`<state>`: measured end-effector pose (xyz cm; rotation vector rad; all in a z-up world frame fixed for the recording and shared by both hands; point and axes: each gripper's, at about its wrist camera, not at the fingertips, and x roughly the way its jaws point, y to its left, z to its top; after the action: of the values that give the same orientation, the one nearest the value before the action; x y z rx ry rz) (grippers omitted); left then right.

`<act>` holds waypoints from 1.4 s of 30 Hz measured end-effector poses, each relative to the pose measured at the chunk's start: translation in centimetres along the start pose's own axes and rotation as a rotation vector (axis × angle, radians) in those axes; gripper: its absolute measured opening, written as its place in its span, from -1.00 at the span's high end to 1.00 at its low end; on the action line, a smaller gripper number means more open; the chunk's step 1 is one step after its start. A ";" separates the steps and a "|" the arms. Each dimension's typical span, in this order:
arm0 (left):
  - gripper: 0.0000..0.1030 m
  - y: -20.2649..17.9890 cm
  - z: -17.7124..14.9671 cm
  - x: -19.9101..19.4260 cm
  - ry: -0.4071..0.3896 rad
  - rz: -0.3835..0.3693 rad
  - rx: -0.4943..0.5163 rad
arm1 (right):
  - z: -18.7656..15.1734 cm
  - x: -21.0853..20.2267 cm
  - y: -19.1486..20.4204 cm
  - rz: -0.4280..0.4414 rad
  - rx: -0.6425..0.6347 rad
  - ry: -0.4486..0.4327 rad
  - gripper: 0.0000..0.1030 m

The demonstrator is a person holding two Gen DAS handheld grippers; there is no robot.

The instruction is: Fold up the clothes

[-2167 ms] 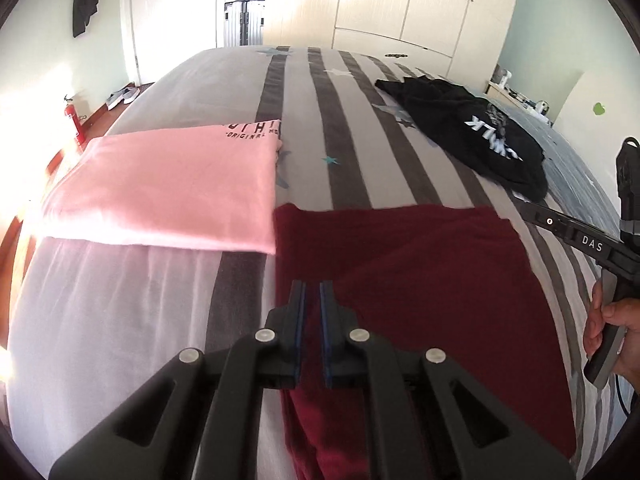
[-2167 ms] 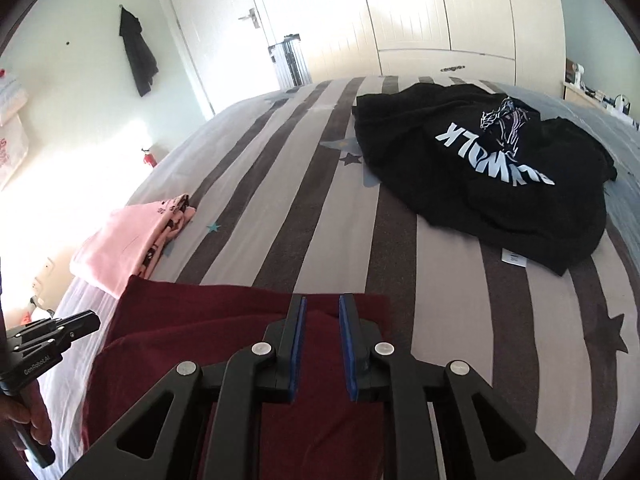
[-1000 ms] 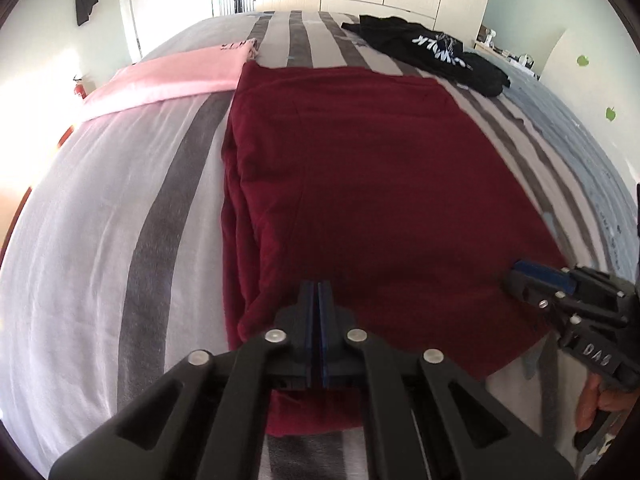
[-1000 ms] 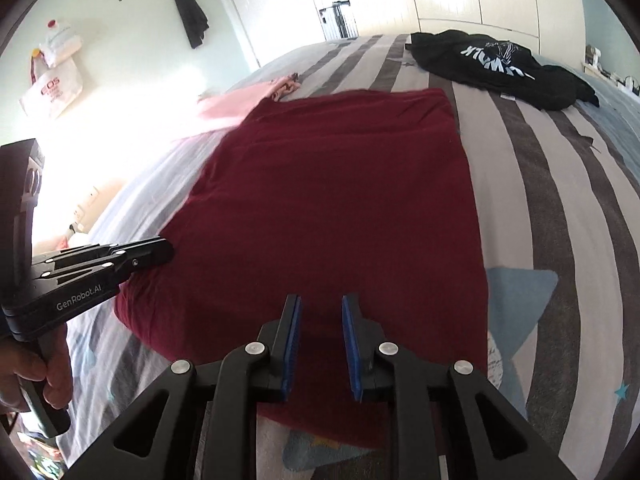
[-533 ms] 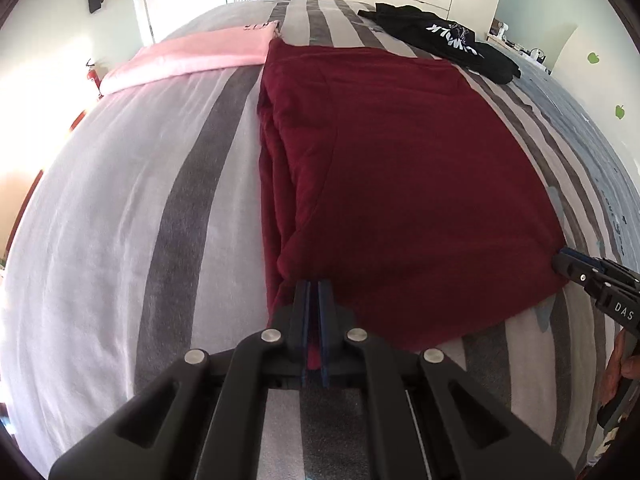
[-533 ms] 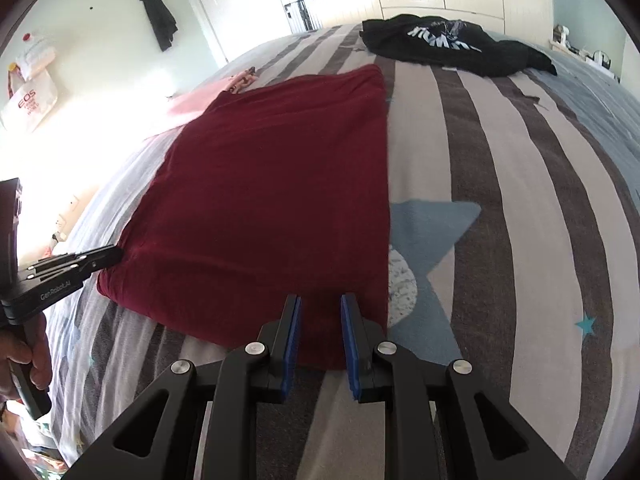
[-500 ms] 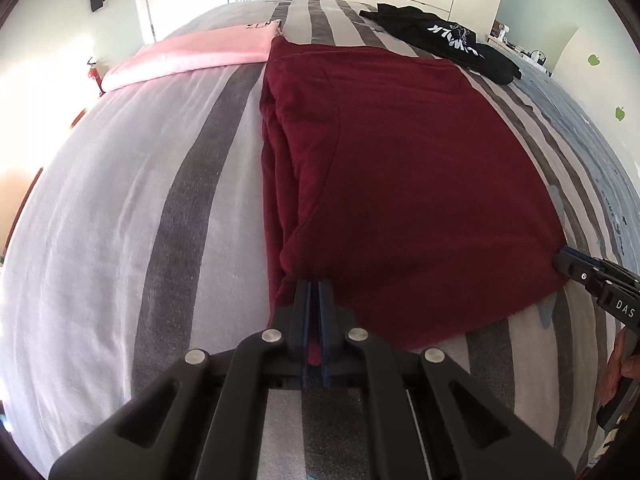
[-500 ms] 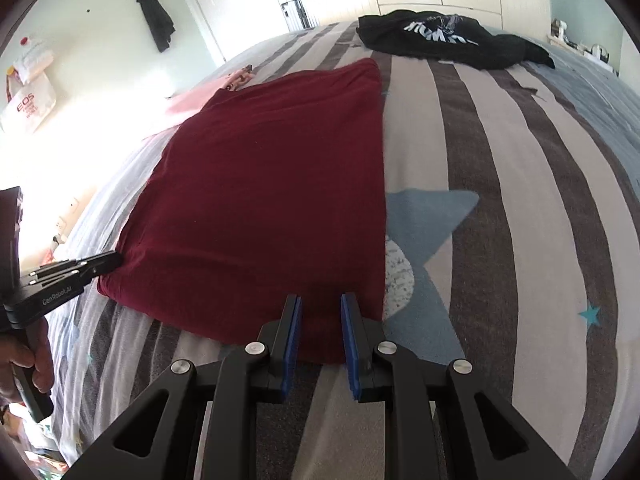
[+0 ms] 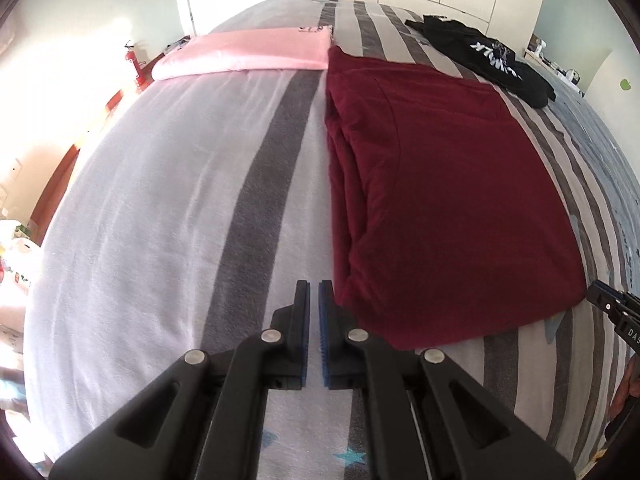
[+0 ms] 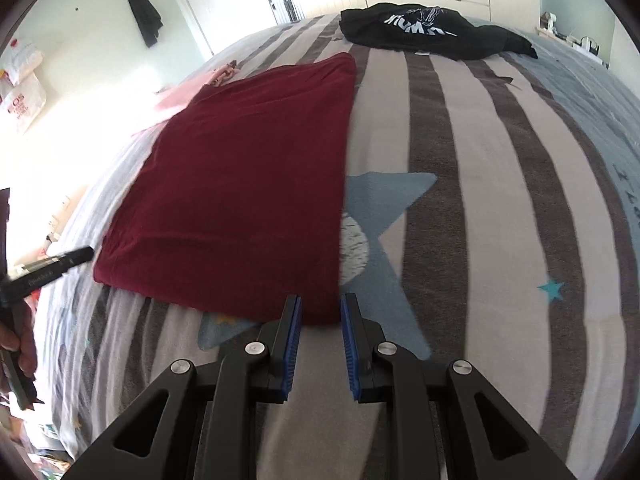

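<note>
Clothes lie on the striped bed (image 9: 168, 208) in three spots. Up near the far end, a pink top (image 9: 248, 52) is folded flat and looks done. Just beside it, touching at one corner, a dark red top (image 9: 440, 184) is folded into a neat flat shape with the layers showing along its left edge, so it looks done or nearly done too. Well apart from both, near the far right of the bed, a black top (image 10: 424, 32) with white letters is in a crumpled heap and is not folded yet, so that one is likely next. The left gripper (image 9: 314, 320) sits above the bed just beside the near left corner of the red top, its two sides almost together with nothing between them. The right gripper (image 10: 320, 328) is over the near right corner of the red top, its two sides a little apart and holding nothing.
</note>
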<state>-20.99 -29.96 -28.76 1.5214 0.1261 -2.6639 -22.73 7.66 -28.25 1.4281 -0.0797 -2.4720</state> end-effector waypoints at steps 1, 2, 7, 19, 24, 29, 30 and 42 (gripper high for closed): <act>0.95 -0.1 0.8 -0.1 -0.019 -0.014 -0.002 | 0.5 -0.7 -0.5 -0.015 0.003 -0.021 0.64; 0.94 -0.1 1.6 -0.2 -0.038 -0.028 -0.003 | 1.1 -1.1 -1.0 -0.014 0.021 -0.040 0.64; 0.91 -2.4 6.8 2.1 -0.114 -0.102 0.047 | 5.9 0.9 -0.4 0.024 0.030 -0.107 0.63; 0.89 -4.5 17.6 14.1 -0.096 -0.130 0.123 | 21.2 13.4 1.8 0.022 -0.008 -0.172 0.59; 0.89 -3.5 17.8 15.2 -0.115 -0.161 0.159 | 23.0 17.9 0.7 0.020 0.011 -0.106 0.59; 0.89 -2.7 19.2 14.6 -0.142 -0.156 0.124 | 23.7 18.0 0.9 0.012 -0.025 -0.139 0.59; 0.89 -2.7 19.5 15.2 -0.132 -0.156 0.119 | 23.9 18.1 0.9 0.013 -0.032 -0.143 0.59; 0.50 0.6 19.8 13.1 -0.124 -0.077 0.021 | 27.2 15.8 -3.4 -0.020 0.056 -0.195 0.26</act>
<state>-44.57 -32.95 -30.06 1.3792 0.1535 -2.8198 -54.13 4.13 -28.32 1.2104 -0.1771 -2.6380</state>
